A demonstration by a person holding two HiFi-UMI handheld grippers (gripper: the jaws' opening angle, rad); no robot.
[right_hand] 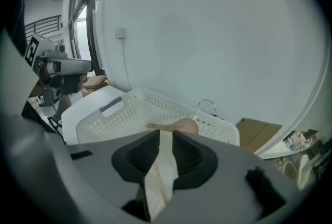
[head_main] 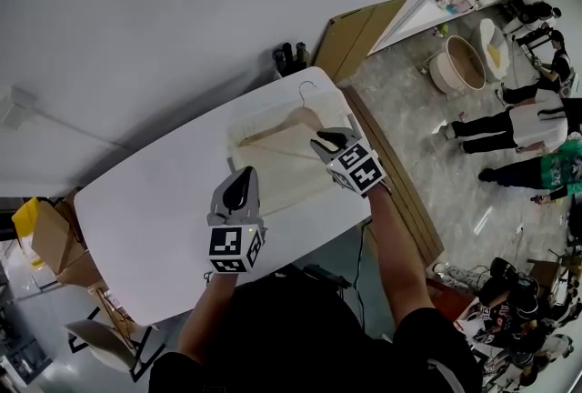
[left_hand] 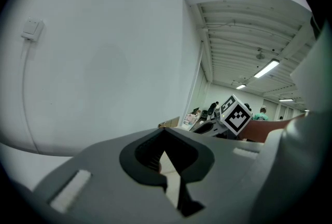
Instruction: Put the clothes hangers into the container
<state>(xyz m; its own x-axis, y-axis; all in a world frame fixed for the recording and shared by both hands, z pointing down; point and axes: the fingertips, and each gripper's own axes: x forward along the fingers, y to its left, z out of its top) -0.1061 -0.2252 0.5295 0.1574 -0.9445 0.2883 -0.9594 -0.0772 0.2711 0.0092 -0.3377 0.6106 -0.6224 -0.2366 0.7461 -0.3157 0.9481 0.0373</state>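
hanger (head_main: pixel 296 123) lies in the white basket (right_hand: pixel 129 114), right tool (head_main: pixel 332 141) at one arm.

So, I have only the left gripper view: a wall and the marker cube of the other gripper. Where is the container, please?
Observer: The white basket stands on the white table, right by the tip of the left gripper.
Operator: Is a hanger inside it already?
Observer: Yes, one wooden hanger lies in it; its metal hook pokes up above the far rim.
Operator: And what does the right gripper do?
Observer: The right gripper is at the basket's right side in the head view, with its jaws closed on one arm of that hanger.
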